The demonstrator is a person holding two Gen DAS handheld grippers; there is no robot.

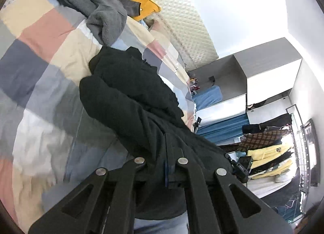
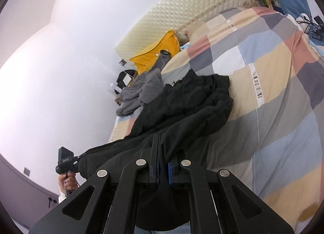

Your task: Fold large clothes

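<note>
Both tongs (image 1: 168, 153) (image 2: 162, 149) angled downward, clamping black garment (image 2: 192, 100).

The black garment (image 2: 182, 100) lies on a checked duvet (image 2: 273, 84) of pink, cream, grey and blue blocks (white ones too); beside it, a grey fleece garment (image 1: 91, 1), a yellow pillow (image 2: 160, 51), a cream quilted headboard (image 2: 194, 1).

A bed under a pastel checked quilt (image 2: 263, 76) meets a cream quilted headboard (image 2: 182, 11) against white walls (image 2: 60, 51).
</note>
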